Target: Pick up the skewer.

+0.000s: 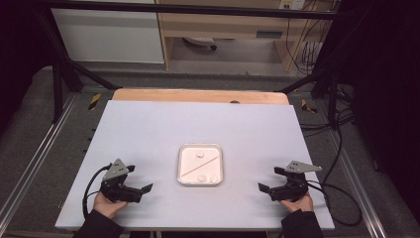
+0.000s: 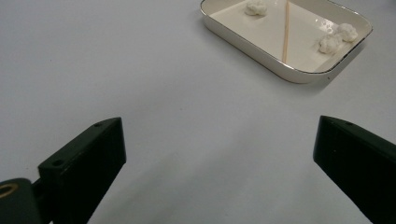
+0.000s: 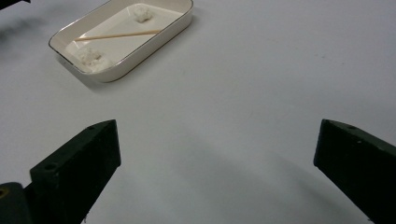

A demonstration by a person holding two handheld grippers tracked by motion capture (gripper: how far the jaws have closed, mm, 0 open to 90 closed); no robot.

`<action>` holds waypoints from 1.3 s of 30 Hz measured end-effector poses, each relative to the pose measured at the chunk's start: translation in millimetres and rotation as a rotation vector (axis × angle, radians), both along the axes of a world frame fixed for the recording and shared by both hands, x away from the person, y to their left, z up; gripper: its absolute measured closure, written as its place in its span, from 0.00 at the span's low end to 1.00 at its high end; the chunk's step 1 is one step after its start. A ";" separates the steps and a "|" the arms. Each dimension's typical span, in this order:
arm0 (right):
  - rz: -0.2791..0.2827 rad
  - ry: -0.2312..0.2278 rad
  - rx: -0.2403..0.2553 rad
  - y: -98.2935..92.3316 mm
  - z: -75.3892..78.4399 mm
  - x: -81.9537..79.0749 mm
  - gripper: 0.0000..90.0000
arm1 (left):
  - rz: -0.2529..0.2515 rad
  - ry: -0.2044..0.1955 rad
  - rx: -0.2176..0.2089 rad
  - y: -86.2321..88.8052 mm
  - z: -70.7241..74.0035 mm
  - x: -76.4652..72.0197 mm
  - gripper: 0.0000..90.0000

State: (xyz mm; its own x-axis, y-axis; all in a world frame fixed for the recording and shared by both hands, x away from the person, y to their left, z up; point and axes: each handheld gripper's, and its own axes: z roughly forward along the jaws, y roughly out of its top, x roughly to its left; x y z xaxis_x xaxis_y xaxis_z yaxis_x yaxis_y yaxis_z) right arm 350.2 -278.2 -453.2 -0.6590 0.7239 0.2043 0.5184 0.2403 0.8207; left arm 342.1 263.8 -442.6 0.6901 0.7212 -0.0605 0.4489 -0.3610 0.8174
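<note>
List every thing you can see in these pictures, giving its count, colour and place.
tray: one, white, shallow, middle of the table.
white lumps: three, in the tray; one at the far side, two at the near side.
wooden stick: one, tan, lying slantwise in the tray.
table: one, pale grey top.
left gripper: one, black, near left of the table, fingers open, holding nothing.
right gripper: one, black, near right, open, holding nothing.

Tray lies between left tool and right tool.

No text, label, brand, number or sign can be read in any view.
</note>
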 end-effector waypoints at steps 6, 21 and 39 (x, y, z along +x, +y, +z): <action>0.000 -0.007 0.004 -0.6 0.6 -0.2 0.01 | -0.001 -0.002 0.003 -0.7 1.1 -0.8 0.03; -0.001 -0.011 -0.002 -0.6 0.8 0.0 0.01 | -0.006 -0.002 0.024 -9.3 5.3 0.5 0.03; 0.001 -0.012 -0.012 0.0 0.3 0.1 0.01 | -0.028 -0.006 0.039 -28.7 16.3 0.9 0.03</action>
